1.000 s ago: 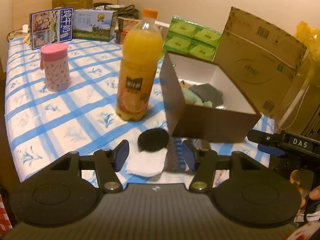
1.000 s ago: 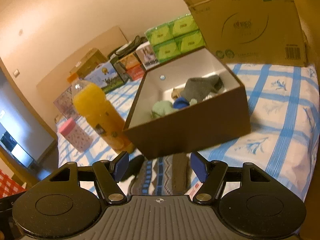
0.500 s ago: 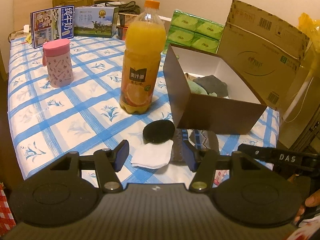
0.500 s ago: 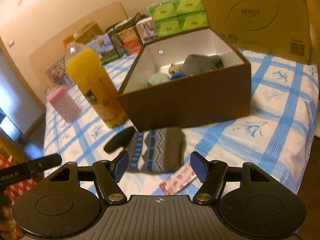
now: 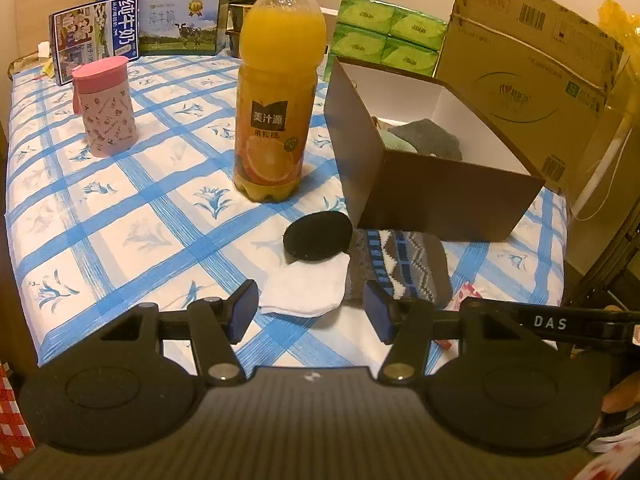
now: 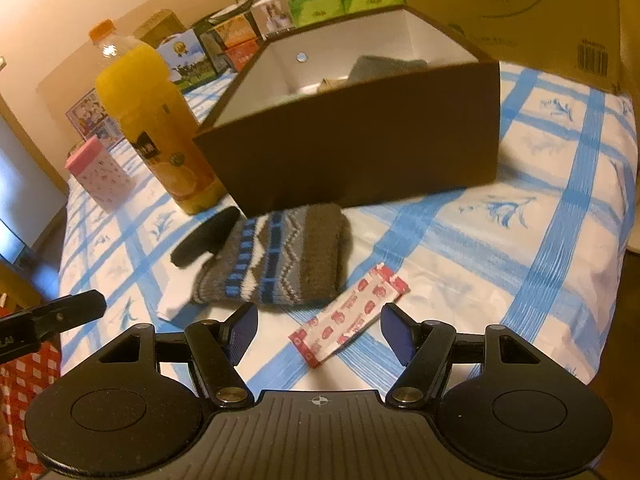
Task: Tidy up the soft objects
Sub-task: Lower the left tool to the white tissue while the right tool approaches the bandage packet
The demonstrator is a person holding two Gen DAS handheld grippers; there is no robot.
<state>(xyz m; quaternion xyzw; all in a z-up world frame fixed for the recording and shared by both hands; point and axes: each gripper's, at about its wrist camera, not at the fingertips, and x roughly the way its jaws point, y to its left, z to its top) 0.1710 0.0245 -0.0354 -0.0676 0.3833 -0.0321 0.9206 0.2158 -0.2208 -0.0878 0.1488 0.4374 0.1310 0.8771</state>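
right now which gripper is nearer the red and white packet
Right. The right gripper hangs open just over the red and white packet; the left gripper is off to its side, facing the white cloth.

In the right wrist view, most of the brown box's contents are hidden by its near wall; only the top of a grey cloth is seen. The white cloth is largely covered by the patterned sock and the black pad. In the left wrist view, the red packet is mostly hidden behind the right gripper, and the cardboard carton is cut off at the top edge.
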